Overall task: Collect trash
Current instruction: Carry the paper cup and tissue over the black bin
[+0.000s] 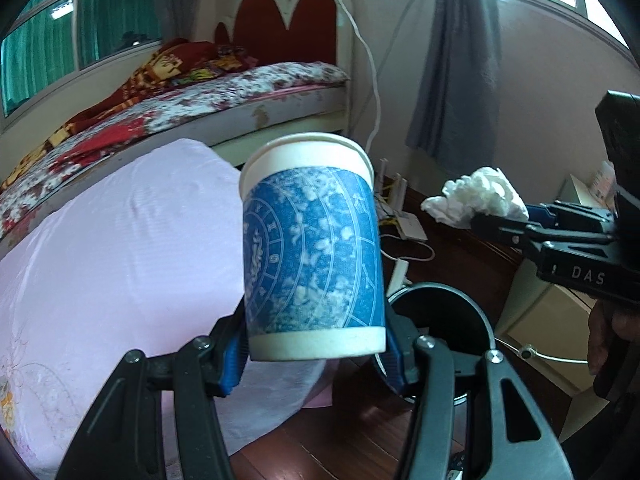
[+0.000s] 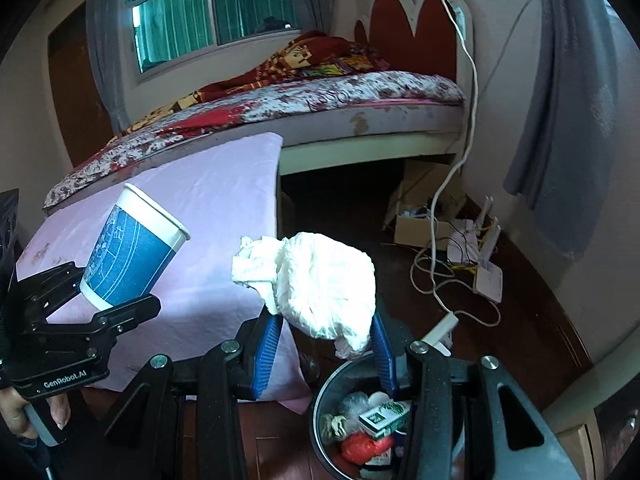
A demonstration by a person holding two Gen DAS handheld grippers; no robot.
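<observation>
My left gripper (image 1: 316, 354) is shut on a blue and white paper cup (image 1: 314, 248), held upright by its base above the pink cloth. The cup also shows in the right wrist view (image 2: 134, 250), held by the left gripper (image 2: 108, 304). My right gripper (image 2: 324, 344) is shut on a crumpled white tissue wad (image 2: 316, 284), held above the round black trash bin (image 2: 324, 392). The wad also shows in the left wrist view (image 1: 476, 198), held in the right gripper (image 1: 500, 224). The bin (image 1: 476, 312) stands just right of the cup.
A table under a pink cloth (image 2: 208, 216) is at the left. A bed (image 2: 320, 100) stands behind. Cables, a router (image 2: 486, 268) and a cardboard box (image 2: 420, 224) lie on the dark wood floor. The bin holds a green carton (image 2: 382, 416) and other trash.
</observation>
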